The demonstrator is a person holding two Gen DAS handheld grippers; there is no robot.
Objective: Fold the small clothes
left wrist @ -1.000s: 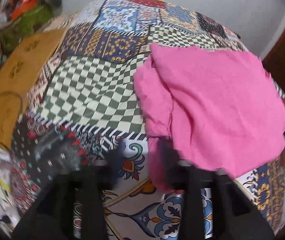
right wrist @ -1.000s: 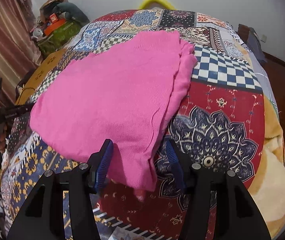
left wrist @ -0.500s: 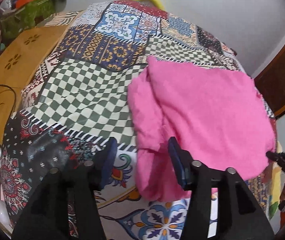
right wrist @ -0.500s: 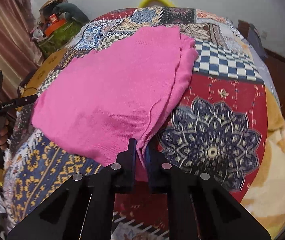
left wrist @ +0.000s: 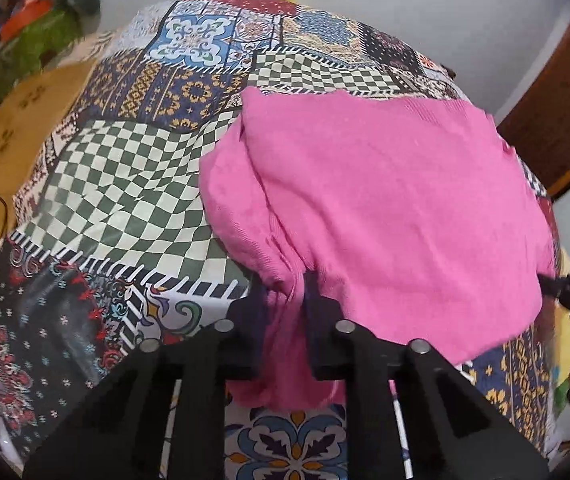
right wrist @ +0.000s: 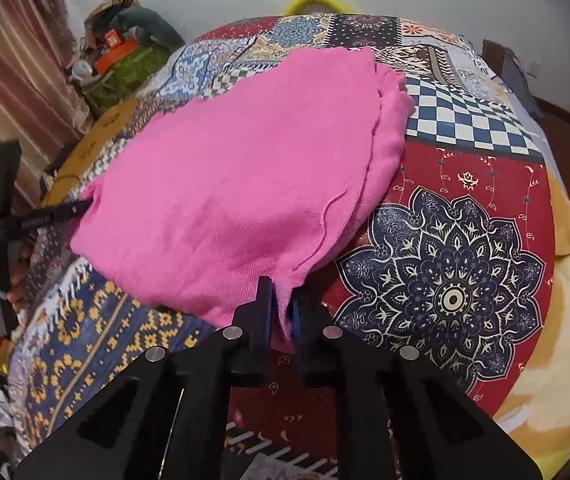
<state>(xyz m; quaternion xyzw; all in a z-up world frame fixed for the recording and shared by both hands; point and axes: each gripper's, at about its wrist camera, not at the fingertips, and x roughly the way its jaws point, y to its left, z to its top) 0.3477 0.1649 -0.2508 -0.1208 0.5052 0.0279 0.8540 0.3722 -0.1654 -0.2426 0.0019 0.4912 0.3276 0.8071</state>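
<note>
Your left claw has just closed on the pink cloth. Right claw stays clamped on its corner; both near corners held, so you look ready to lift and fold

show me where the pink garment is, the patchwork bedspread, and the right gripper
pink garment [right wrist: 237, 184]: right wrist view, on its flat middle.
patchwork bedspread [right wrist: 453, 300]: right wrist view, on the mandala patch.
right gripper [right wrist: 282, 300]: right wrist view, between the fingertips that pinch the garment's corner.

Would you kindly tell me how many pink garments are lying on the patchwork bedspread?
1: the pink knitted garment lies mid-bedspread, near corners pinched by the left gripper and the right gripper. Others may hide beneath.
</note>
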